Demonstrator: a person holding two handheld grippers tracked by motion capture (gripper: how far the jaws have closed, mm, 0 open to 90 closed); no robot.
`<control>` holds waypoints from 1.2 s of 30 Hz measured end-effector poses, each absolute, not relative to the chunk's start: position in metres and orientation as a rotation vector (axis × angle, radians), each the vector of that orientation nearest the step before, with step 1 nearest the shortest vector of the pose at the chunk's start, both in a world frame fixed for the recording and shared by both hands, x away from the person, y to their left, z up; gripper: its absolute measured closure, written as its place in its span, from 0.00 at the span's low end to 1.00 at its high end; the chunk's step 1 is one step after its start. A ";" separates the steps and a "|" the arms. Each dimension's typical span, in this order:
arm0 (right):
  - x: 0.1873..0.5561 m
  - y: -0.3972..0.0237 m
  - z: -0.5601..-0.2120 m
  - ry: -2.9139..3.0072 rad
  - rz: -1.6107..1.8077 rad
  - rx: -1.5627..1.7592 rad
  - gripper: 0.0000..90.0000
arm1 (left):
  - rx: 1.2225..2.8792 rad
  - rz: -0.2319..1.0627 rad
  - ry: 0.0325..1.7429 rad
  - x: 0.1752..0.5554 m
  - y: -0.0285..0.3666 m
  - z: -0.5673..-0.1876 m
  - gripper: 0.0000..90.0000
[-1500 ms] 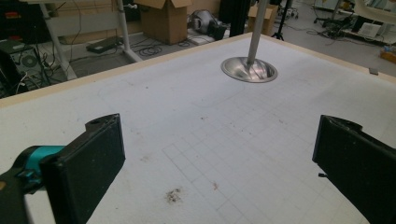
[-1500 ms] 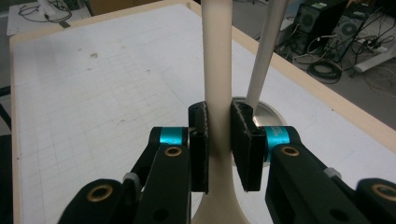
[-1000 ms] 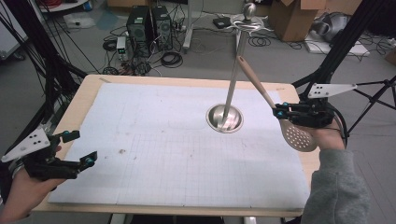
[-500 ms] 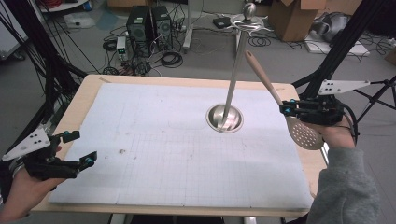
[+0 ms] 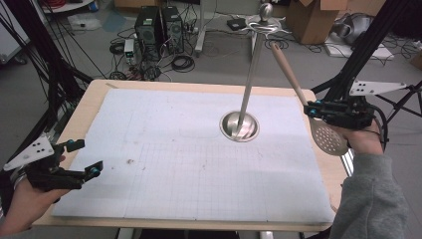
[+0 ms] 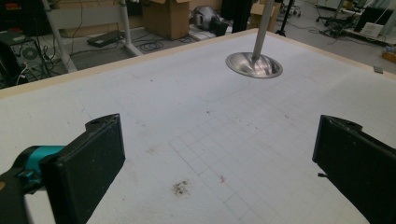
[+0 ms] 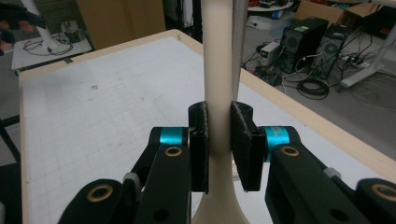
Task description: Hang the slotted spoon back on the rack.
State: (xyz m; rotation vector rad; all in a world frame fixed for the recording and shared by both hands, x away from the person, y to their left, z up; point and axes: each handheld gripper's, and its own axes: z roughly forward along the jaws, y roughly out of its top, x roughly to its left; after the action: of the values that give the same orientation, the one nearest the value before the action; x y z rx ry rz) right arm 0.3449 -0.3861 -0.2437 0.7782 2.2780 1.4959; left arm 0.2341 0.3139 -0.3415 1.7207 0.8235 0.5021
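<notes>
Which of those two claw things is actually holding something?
The right gripper, at the table's right edge: it is clamped on the slotted spoon by its pale handle. The left gripper stands wide open, nothing between.

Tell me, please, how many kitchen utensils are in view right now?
1: a slotted spoon, clamped by its handle in the right gripper at the table's right edge, handle pointing up toward the stand. None hang on the stand.

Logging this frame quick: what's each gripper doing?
Left gripper: open, holding nothing.
Right gripper: closed on the slotted spoon handle.
</notes>
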 end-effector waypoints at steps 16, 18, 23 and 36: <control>0.350 -0.398 -0.237 2.237 1.551 0.774 0.87 | 1.708 0.513 0.828 0.231 0.319 -0.339 0.03; 0.350 -0.399 -0.236 2.236 1.576 0.768 0.87 | 1.718 0.517 0.827 0.231 0.318 -0.339 0.03; 0.352 -0.400 -0.236 2.245 1.547 0.786 0.87 | 1.720 0.518 0.823 0.230 0.316 -0.339 0.03; 0.351 -0.413 -0.226 2.200 1.568 0.823 0.87 | 1.730 0.513 0.835 0.231 0.316 -0.343 0.03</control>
State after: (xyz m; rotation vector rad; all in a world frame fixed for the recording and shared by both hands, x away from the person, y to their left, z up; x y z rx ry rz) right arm 0.3513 -0.4125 -0.2265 0.8227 2.2000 1.5679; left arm 0.2306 0.3165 -0.3426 1.7296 0.8350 0.5130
